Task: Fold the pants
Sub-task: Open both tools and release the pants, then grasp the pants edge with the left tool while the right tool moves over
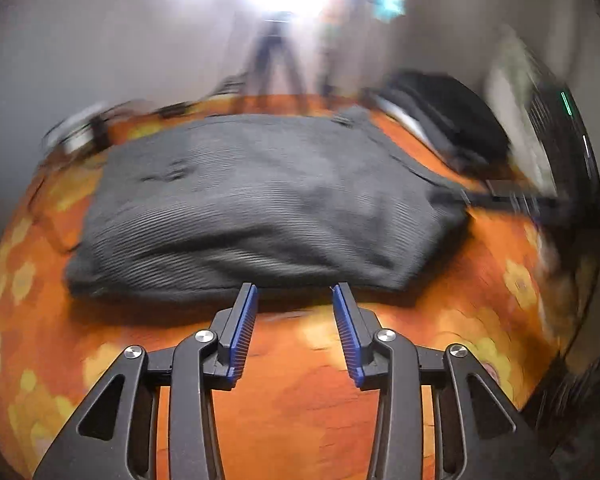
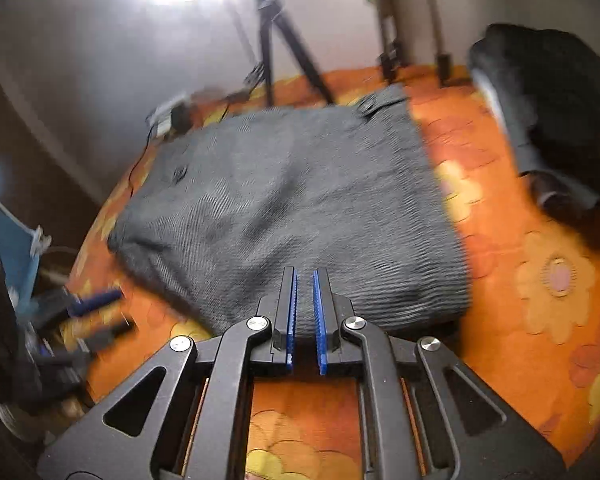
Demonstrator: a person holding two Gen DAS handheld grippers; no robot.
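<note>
The dark grey ribbed pants [image 1: 260, 200] lie folded into a thick rectangle on the orange flowered cover [image 1: 300, 360]. In the left wrist view my left gripper [image 1: 294, 290] hovers at the bundle's near edge, open, with nothing between its blue pads. In the right wrist view the pants [image 2: 292, 208] fill the middle, waistband end at the far right. My right gripper [image 2: 304, 272] sits over the near edge, its pads almost together and empty. A blurred dark streak [image 1: 540, 204] crosses the bundle's right corner. A blurred black and blue shape [image 2: 96, 300] lies left of the pants.
A black bag [image 2: 560, 112] sits at the far right of the cover, also seen as the black bag [image 1: 448, 120]. A tripod [image 2: 276, 40] stands behind the cover near a bright light. Small devices with cables [image 2: 168, 116] lie at the back left. Clutter [image 2: 20, 280] crowds the left edge.
</note>
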